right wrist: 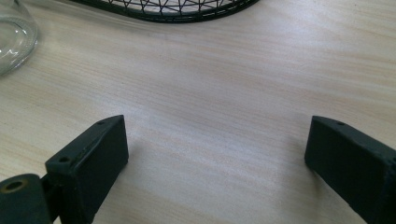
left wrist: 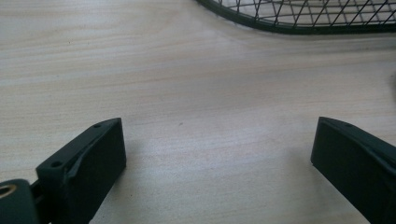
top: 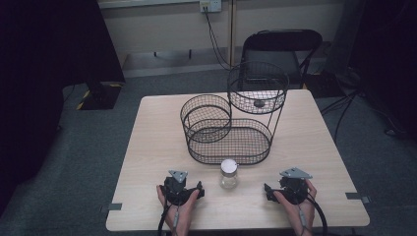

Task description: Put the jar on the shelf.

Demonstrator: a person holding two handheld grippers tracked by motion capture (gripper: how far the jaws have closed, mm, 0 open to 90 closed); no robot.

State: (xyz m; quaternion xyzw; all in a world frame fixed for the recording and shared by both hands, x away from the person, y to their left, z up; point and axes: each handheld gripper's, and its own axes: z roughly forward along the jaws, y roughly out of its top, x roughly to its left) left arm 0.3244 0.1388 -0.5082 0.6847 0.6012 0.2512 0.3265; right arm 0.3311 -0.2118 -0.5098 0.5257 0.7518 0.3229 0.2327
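Basket [top: 228, 142]: black wire mesh, a low oval tray with a round tier on its left and a higher round tier [top: 257, 87] on legs at the right; there's a small dark thing in the high one, can't tell what.
Jar [top: 229, 173]: clear glass, pale lid, upright just in front of the basket, between both grippers.
Table [top: 147, 147]: light wood grain.
Left gripper [left wrist: 217, 154]: jaws spread wide, holding nothing.
Right gripper [right wrist: 215, 154]: same, wide apart and empty.
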